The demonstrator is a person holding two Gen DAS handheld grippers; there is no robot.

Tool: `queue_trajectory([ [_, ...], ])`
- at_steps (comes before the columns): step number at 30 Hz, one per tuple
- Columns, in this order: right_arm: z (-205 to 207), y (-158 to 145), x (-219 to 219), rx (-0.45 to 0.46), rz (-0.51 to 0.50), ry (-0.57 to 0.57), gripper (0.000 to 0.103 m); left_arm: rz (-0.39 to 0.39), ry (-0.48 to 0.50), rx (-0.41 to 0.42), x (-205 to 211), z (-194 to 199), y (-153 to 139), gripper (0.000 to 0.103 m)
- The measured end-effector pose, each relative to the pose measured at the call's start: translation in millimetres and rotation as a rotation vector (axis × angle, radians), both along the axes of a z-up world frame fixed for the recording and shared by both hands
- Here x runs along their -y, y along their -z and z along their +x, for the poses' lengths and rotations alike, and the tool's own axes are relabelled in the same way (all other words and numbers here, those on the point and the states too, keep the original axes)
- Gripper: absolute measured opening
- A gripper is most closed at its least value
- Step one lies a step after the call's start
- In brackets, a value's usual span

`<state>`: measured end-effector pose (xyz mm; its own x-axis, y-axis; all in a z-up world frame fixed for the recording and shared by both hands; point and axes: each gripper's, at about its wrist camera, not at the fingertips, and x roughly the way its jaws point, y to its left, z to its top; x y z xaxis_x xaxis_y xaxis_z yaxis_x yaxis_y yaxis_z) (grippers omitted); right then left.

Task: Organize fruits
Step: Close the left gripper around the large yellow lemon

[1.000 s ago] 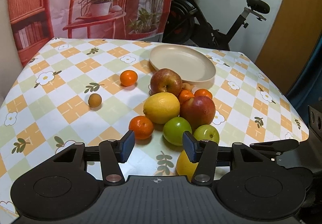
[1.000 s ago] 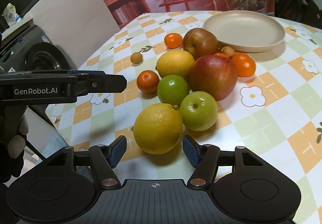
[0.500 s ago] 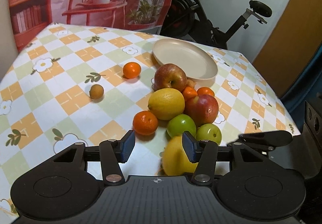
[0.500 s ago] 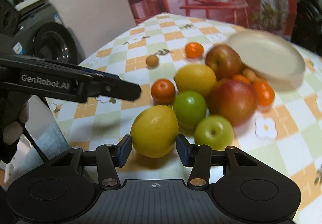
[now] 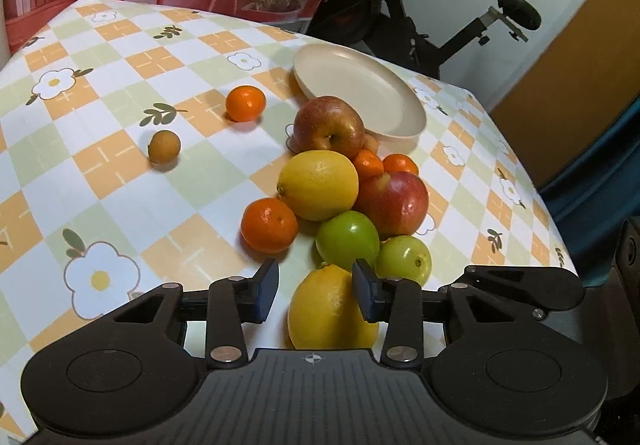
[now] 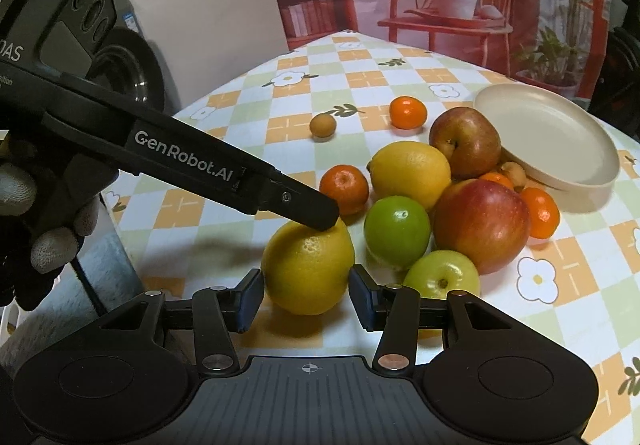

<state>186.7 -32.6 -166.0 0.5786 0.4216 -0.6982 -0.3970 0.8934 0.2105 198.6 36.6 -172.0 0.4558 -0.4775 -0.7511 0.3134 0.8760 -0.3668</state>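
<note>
Tools (image 6: 306,299) (image 5: 316,291) tilted down; right grips lemon (image 6: 308,269), left closing

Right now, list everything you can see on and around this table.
lemons: 2, yellow; near lemon at front, other mid-pile
apples: 2, red; and, toward plate
green fruits: 2, green; and, front of pile
mandarins: 4, orange; alone, in pile
small brown fruits: 2, tan; alone, by plate
plate: 1, beige, empty, behind pile
tablecloth: 1, checked, flowered
exercise bike: 1, black, behind table
gloved hand: 1, holding left gripper
left gripper: black; jaws closing, near lemon between them
right gripper: black; jaws on near lemon
</note>
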Motion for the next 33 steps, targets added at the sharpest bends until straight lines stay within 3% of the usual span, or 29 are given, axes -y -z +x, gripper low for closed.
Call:
queue_trajectory([
  [9,-0.6,4.1,1.2,-0.037,0.040,0.003,0.051,-0.022,0.037,-0.008,-1.8,-10.2,0.6,0.044],
  [16,4.7,14.2,3.3,-0.083,0.070,0.011,0.050,-0.032,0.062,-0.014,0.2,-16.5,2.6,0.046],
  [33,-0.6,14.6,3.8,-0.049,0.061,0.000,0.049,-0.056,0.067,-0.037,-0.5,-15.3,5.8,0.046],
])
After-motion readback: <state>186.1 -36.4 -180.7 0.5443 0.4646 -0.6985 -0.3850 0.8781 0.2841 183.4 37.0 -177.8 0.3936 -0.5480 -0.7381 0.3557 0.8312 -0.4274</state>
